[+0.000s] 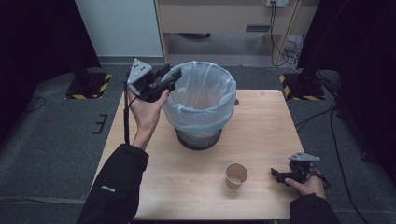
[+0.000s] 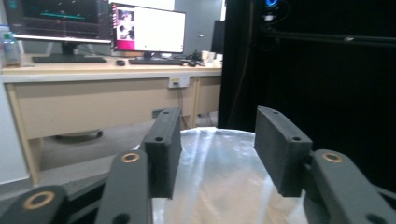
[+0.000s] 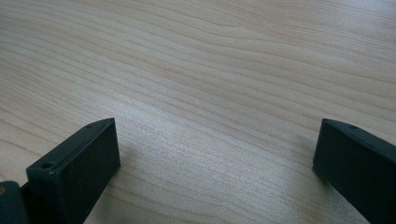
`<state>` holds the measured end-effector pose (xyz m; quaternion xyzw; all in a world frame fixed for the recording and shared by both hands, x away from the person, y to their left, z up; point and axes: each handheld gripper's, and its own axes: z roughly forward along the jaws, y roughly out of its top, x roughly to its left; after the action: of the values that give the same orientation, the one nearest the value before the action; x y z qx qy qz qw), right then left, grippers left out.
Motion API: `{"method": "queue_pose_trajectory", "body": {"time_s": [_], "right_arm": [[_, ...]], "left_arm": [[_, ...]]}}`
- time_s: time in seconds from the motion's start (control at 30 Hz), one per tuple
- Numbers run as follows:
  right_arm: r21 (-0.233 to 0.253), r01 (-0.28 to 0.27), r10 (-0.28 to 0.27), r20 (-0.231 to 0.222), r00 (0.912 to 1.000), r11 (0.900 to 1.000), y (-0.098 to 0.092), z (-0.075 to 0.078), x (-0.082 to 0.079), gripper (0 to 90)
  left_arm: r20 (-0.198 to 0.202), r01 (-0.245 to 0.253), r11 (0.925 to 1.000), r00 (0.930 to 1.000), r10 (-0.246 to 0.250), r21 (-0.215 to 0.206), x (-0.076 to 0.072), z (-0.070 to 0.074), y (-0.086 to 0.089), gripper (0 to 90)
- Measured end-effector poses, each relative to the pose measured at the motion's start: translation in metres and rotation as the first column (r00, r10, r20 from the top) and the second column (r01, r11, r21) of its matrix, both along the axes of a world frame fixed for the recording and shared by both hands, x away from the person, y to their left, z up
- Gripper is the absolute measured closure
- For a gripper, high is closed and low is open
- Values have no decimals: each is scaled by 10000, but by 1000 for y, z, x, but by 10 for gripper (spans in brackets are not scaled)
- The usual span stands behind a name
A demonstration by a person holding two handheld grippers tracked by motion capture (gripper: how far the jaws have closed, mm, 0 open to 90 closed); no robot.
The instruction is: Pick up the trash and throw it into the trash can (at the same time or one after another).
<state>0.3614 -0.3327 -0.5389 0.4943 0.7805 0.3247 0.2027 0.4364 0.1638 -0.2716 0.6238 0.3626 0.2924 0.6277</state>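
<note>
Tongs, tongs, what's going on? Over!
Left tongs open, up at bin rim. Right tongs open, low on table. Paper cup upright, untouched, nothing between it and right tongs.

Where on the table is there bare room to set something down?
Bare wood lies left of the paper cup, in front of the lined bin, and right of the bin on the table. The right gripper crowds the near-right corner.

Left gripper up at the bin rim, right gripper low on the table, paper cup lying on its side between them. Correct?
Not quite: the paper cup stands upright, mouth up, per the high view. Left gripper at the bin rim and right gripper low on the table hold.
</note>
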Motion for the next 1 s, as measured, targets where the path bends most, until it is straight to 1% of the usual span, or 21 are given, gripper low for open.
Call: {"method": "queue_pose_trajectory", "body": {"time_s": [0.03, 0.07, 0.13, 0.17, 0.2, 0.23, 0.27, 0.3, 0.5, 0.53, 0.6, 0.63, 0.67, 0.7, 0.73, 0.8, 0.87, 0.9, 0.97, 1.0], "right_arm": [[16, 11, -11, -25, 10000, 10000, 0, 0, 0, 8], [21, 15, -15, -33, 10000, 10000, 0, 0, 0, 7], [3, 7, -7, -15, 10000, 10000, 0, 0, 0, 7], [3, 7, -7, -15, 10000, 10000, 0, 0, 0, 7], [15, 13, -13, -23, 10000, 10000, 0, 0, 0, 7], [23, 18, -18, -34, 10000, 10000, 0, 0, 0, 7], [18, 9, -9, -29, 10000, 10000, 0, 0, 0, 7], [21, 16, -16, -33, 10000, 10000, 0, 0, 0, 7], [18, 17, -16, -33, 10000, 10000, 0, 0, 0, 7], [19, 17, -17, -33, 10000, 10000, 0, 0, 0, 7], [20, 17, -17, -32, 10000, 10000, 0, 0, 0, 7], [20, 17, -17, -32, 10000, 10000, 0, 0, 0, 7], [13, 12, -12, -19, 10000, 10000, 0, 0, 0, 7], [19, 16, -16, -34, 10000, 10000, 0, 0, 0, 7], [19, 16, -16, -34, 10000, 10000, 0, 0, 0, 7], [20, 17, -17, -34, 10000, 10000, 0, 0, 0, 7], [19, 16, -16, -33, 10000, 10000, 0, 0, 0, 7], [19, 16, -16, -33, 10000, 10000, 0, 0, 0, 7], [16, 15, -15, -31, 10000, 10000, 0, 0, 0, 7], [19, 16, -16, -33, 10000, 10000, 0, 0, 0, 7]], "left_arm": [[0, 0, 10000, 10000, 0, 0, 0, 0, 0, 479], [40, 201, 9998, 9998, -201, -29, -12, -2, 3, 463], [133, 376, 9993, 9992, -376, -12, -25, -5, 5, 439], [133, 376, 9993, 9992, -376, -12, -25, -5, 5, 423], [134, 612, 9981, 9980, -612, 1, -36, -8, 7, 410], [134, 612, 9981, 9980, -612, 1, -36, -8, 7, 398], [101, 707, 9974, 9974, -708, 110, -47, -12, 10, 381], [103, 759, 9970, 9970, -761, 146, -52, -14, 11, 372], [-205, 1157, 9923, 9932, -1149, 438, -75, -34, 9, 343], [-224, 1218, 9915, 9924, -1209, 457, -78, -38, 8, 342], [-391, 1321, 9900, 9907, -1302, 489, -83, -46, 6, 334], [-391, 1321, 9900, 9907, -1302, 489, -83, -46, 6, 334], [-517, 1425, 9882, 9889, -1396, 554, -88, -55, 3, 333], [-625, 1494, 9871, 9873, -1458, 575, -90, -60, 1, 331], [-625, 1494, 9871, 9873, -1458, 575, -90, -60, 1, 331], [-838, 1706, 9832, 9827, -1650, 652, -94, -70, -5, 330], [-965, 1930, 9767, 9782, -1840, 943, -97, -80, -13, 328], [-965, 1930, 9767, 9782, -1840, 943, -97, -80, -13, 327], [-1183, 2129, 9720, 9724, -2009, 992, -98, -89, -20, 326], [-1243, 2193, 9700, 9706, -2059, 1054, -98, -92, -23, 326]]}}
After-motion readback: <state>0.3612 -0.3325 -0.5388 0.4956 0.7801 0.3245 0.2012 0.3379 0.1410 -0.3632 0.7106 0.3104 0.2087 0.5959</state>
